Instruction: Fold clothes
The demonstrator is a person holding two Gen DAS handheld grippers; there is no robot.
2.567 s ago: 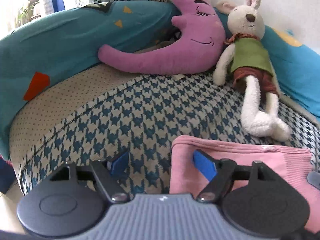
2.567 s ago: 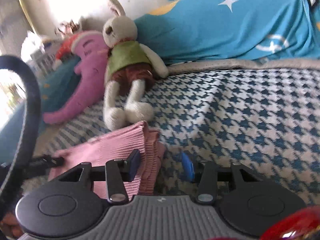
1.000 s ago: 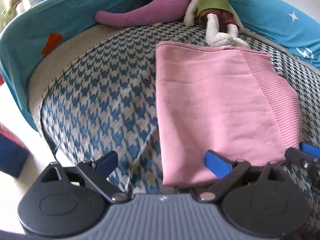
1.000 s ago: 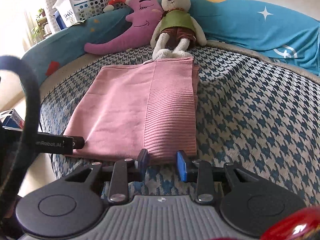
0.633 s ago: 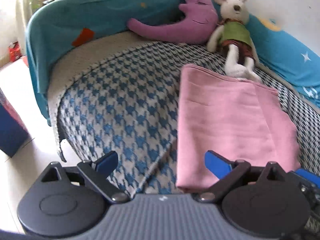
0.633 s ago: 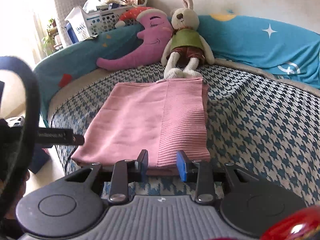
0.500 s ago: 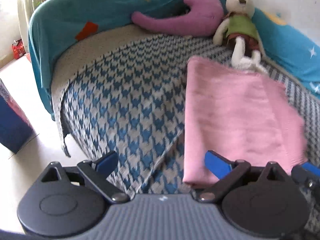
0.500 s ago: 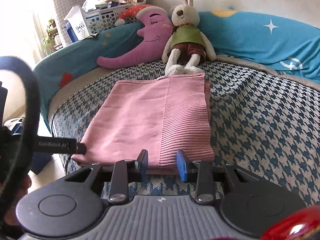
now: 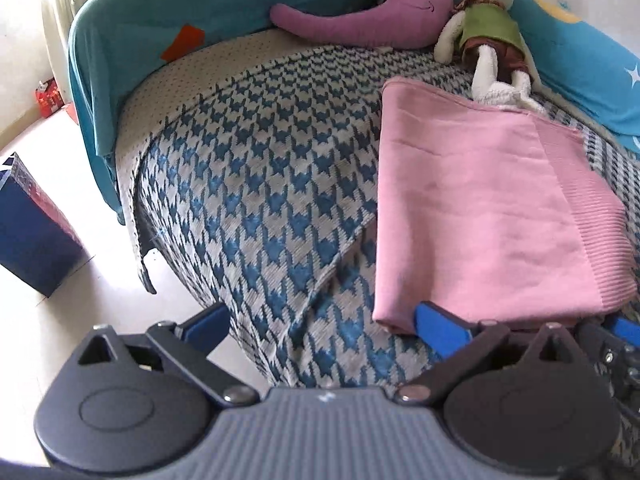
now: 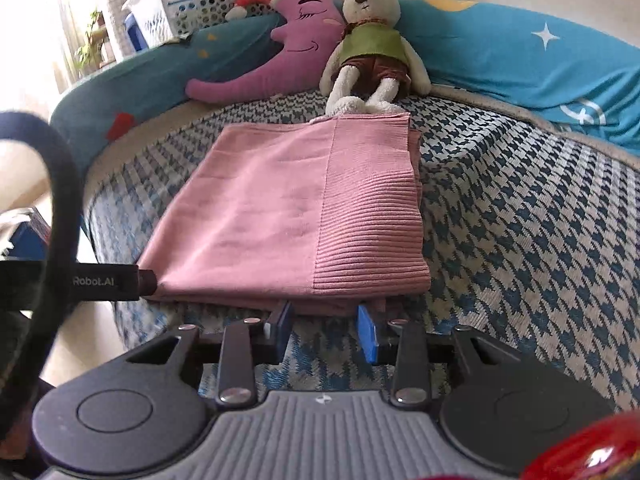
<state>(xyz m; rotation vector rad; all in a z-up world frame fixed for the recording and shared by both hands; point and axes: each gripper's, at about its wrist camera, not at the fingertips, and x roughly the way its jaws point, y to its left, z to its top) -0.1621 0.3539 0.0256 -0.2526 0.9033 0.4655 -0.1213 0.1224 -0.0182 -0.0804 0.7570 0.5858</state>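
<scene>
A pink knitted garment with a ribbed band down one side (image 10: 296,216) lies flat as a neat rectangle of several layers on the blue-and-cream houndstooth bed cover (image 9: 256,184). Its far edge touches the feet of a cream plush rabbit in a green vest (image 10: 370,46), which leans beside a purple crescent-moon cushion (image 10: 276,68).

The left gripper (image 9: 322,320) sits at the garment's near left corner with its jaws spread wide and nothing between them; one blue finger (image 9: 438,326) overlaps the near hem, the other hangs past the edge of the bed. The right gripper (image 10: 324,330) rests just before the near hem under the ribbed band, its jaws parted with a narrow gap and holding nothing.

The garment already lies folded and squared, both tools free of it. This fits either a finished fold or a pause before a further halving. If another fold is wanted, each gripper would need to pinch all the layers at a near corner and carry them evenly toward the rabbit, keeping the edges aligned.
</scene>
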